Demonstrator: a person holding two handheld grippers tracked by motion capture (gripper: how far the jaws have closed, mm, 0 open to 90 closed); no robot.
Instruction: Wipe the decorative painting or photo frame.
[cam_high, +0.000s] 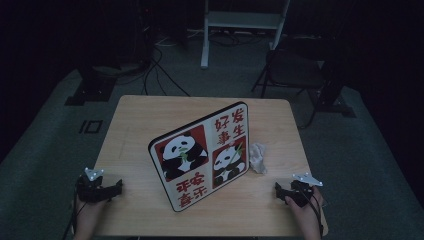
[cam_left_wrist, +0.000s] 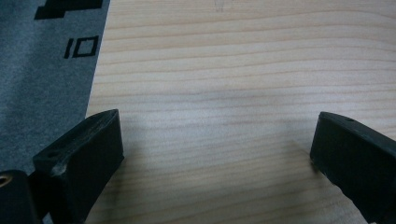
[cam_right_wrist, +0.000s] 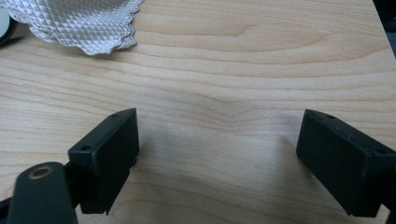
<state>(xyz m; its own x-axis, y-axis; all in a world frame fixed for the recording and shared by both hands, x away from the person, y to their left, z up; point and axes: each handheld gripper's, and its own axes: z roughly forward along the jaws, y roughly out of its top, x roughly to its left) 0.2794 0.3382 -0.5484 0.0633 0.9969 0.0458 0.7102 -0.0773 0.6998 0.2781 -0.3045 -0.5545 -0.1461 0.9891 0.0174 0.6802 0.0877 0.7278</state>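
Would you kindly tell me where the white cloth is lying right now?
In the high view, the white cloth lies crumpled on the wooden table, right of centre, just beside the panda sign's right edge.

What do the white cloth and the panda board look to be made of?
White cloth: probably a soft textile or embossed wipe, matte, with diamond quilting and a scalloped edge. Panda board: rigid flat panel, maybe plastic or coated wood, smooth printed face with a dark rim.

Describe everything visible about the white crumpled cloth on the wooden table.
The white crumpled cloth lies bunched on the light wooden table, right beside the lower right edge of the panda picture board; whether they touch is unclear. In the right gripper view its fabric shows a fine diamond weave and a scalloped edge. Neither gripper touches it.
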